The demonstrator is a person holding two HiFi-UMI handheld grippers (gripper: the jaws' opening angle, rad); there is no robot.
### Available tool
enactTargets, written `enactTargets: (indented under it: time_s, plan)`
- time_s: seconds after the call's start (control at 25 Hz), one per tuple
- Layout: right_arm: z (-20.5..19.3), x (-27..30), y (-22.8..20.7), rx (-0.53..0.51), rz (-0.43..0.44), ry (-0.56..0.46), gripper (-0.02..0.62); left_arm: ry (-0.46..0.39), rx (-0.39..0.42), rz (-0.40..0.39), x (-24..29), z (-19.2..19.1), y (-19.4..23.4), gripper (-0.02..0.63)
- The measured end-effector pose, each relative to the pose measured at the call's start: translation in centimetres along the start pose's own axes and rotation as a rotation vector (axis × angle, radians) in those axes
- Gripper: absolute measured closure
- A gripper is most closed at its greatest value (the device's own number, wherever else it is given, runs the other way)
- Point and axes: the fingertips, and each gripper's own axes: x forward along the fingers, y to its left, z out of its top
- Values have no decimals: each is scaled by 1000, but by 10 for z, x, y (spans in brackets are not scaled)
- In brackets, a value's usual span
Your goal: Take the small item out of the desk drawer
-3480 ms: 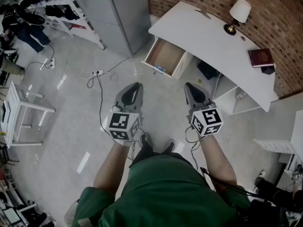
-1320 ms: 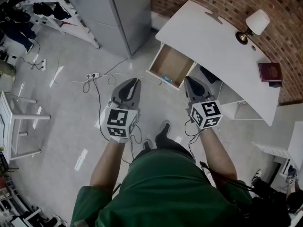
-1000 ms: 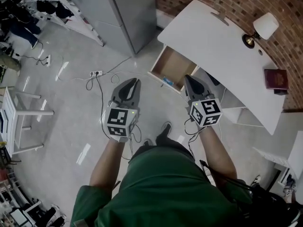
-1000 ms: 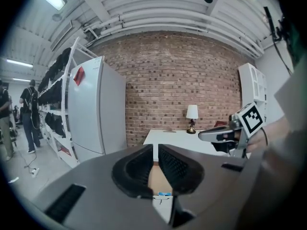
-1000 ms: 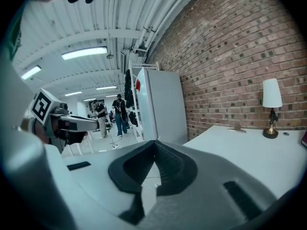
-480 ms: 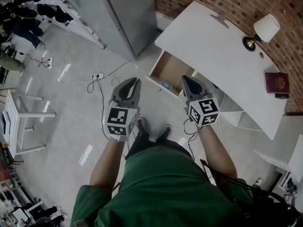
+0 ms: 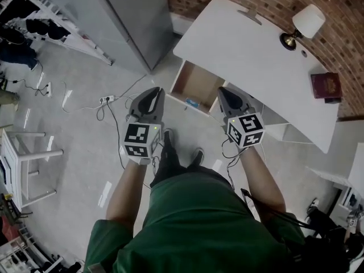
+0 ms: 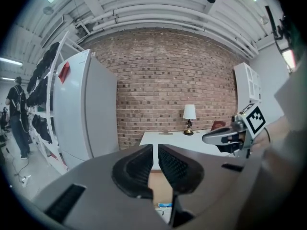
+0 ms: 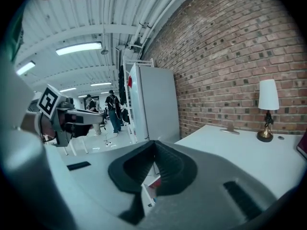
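Observation:
In the head view a white desk (image 7: 256,56) stands against the brick wall with its wooden drawer (image 7: 196,79) pulled open. A small blue item (image 7: 191,102) lies near the drawer's front edge. My left gripper (image 7: 158,91) points at the drawer's left corner, short of it, jaws shut and empty. My right gripper (image 7: 222,91) hovers by the drawer's right side, also shut and empty. In the left gripper view the blue item (image 8: 164,205) shows low down behind the closed left gripper (image 8: 155,147). In the right gripper view the shut right gripper (image 9: 154,143) faces the desk top (image 9: 230,147).
A lamp (image 7: 304,23) and a dark red book (image 7: 324,85) sit on the desk. A tall grey cabinet (image 7: 131,16) stands left of the desk. A power strip with cables (image 7: 105,99) lies on the floor, and a white stool (image 7: 23,158) is far left.
I have stepped closer to the desk, so the open drawer now lies just past both gripper tips. Both grippers stayed shut and moved forward together.

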Motion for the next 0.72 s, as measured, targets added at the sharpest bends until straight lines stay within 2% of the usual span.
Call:
enactTargets:
  time_s: [0.28, 0.72]
  plan:
    - [-9, 22, -8, 11, -88, 55, 591, -3, -16, -69, 35, -3, 37, 577]
    - [-29, 77, -9, 35, -217, 153, 588, 83, -13, -240, 88, -42, 89, 577]
